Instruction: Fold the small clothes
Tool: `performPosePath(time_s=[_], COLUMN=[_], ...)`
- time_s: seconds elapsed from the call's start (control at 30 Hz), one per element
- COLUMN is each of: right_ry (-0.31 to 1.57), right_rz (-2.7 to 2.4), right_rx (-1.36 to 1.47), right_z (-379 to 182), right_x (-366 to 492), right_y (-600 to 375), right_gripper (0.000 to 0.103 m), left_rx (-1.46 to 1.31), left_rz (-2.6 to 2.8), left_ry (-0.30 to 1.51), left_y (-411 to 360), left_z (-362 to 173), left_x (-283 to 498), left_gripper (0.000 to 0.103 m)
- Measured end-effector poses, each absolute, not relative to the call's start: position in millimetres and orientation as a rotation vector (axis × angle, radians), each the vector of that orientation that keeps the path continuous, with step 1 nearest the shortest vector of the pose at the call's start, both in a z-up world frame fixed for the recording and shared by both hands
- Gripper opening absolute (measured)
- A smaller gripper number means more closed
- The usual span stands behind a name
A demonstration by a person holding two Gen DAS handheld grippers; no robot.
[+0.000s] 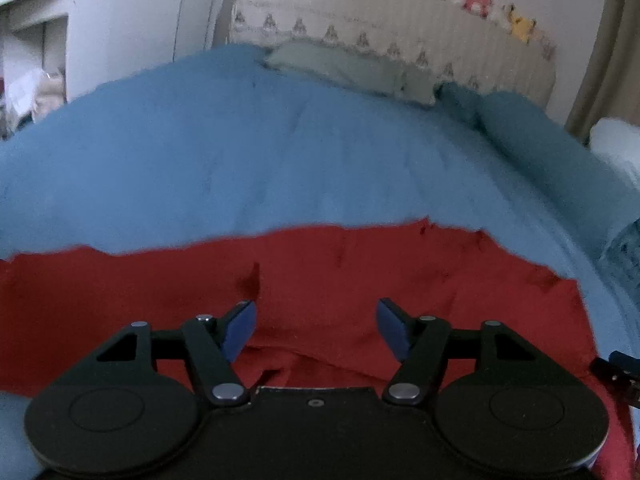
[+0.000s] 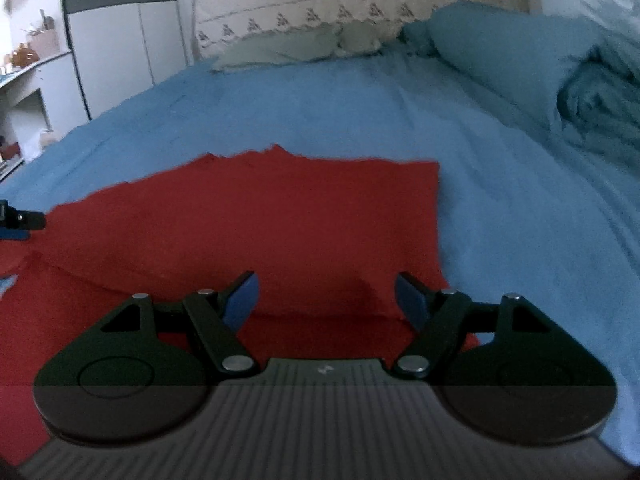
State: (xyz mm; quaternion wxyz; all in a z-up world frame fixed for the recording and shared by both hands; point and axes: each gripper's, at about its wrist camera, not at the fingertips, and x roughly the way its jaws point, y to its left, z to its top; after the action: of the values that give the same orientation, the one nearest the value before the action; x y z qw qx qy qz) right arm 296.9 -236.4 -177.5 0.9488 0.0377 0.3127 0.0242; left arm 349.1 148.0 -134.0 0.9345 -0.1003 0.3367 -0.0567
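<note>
A red garment [image 1: 320,276] lies spread flat on the blue bedsheet [image 1: 248,152]; it also shows in the right wrist view [image 2: 256,220]. My left gripper [image 1: 316,328] is open, its blue pads just above the near part of the garment, holding nothing. My right gripper [image 2: 326,300] is open over the garment's near right part, by a raised fold [image 2: 360,292], holding nothing. The left gripper's tip shows at the left edge of the right wrist view [image 2: 20,220], and the right gripper's tip at the right edge of the left wrist view [image 1: 618,372].
Pillows [image 1: 352,68] and a bunched teal duvet [image 2: 560,80] lie at the head and right side of the bed. A padded headboard with plush toys [image 1: 480,0] stands behind. White wardrobe and shelves [image 2: 112,48] stand at the left.
</note>
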Motion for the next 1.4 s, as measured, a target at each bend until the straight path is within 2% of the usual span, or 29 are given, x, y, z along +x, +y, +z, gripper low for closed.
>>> performPosePath(time_s=[0.1,0.13,0.17,0.2,0.4,0.8,0.87,1.0,1.13,1.2,1.27,1.3,1.33,1.4], right_ry=[0.618,0.611,0.603,0.595,0.544,0.635,0.645,0.637,0.629,0.628,0.622,0.621,0.625,0.641], right_rz=[0.07,0.076,0.082,0.087,0.146,0.366,0.379,0.388,0.397,0.401,0.412,0.412,0.41,0.397], right_rx=[0.064,0.063,0.06,0.054,-0.007,0.063,0.043,-0.027,-0.032,-0.027,-0.025,-0.026,-0.029,-0.028], right_z=[-148.0,-138.0,-126.4,-116.1,-71.1,-104.7,-111.4,-120.1,-126.6,-129.7,-134.5,-137.4,-141.5,-148.9], right_x=[282.1,277.6,271.8,266.9,241.4,238.3,241.3,250.1,261.5,264.5,266.2,267.3,268.3,271.8], right_y=[-219.3,-213.4,-205.7,-198.4,-142.2,-29.4,-15.5,9.2,26.6,27.3,27.5,28.8,28.1,27.6], right_gripper=[0.091,0.092,0.095,0.103,0.103,0.103,0.103,0.103,0.103,0.103,0.103,0.103,0.103,0.103], left_rx=[-0.192,-0.193,-0.199,-0.204,-0.247,-0.655,-0.723,-0.789,-0.744,-0.743,-0.724,-0.711,-0.707,-0.728], left_rz=[-0.097,-0.086,-0.074,-0.057,0.084,0.437,0.474,0.507,0.519,0.536,0.554,0.565,0.574,0.569], left_ry=[0.658,0.651,0.643,0.634,0.59,0.578,0.598,0.605,0.587,0.577,0.583,0.591,0.596,0.585], left_y=[158.6,163.8,170.1,177.5,243.7,397.9,418.6,441.7,446.0,452.4,460.6,462.5,465.5,468.3], left_z=[-104.4,-95.5,-86.8,-78.7,-59.6,-145.8,-160.7,-176.0,-176.4,-177.3,-179.2,-180.0,-182.1,-184.7], left_x=[320.6,311.6,301.6,291.6,253.9,235.6,242.5,251.5,271.6,278.3,284.8,284.9,284.6,280.8], left_gripper=[0.073,0.078,0.094,0.103,0.103,0.1,0.09,0.086,0.084,0.072,0.04,0.031,0.013,0.009])
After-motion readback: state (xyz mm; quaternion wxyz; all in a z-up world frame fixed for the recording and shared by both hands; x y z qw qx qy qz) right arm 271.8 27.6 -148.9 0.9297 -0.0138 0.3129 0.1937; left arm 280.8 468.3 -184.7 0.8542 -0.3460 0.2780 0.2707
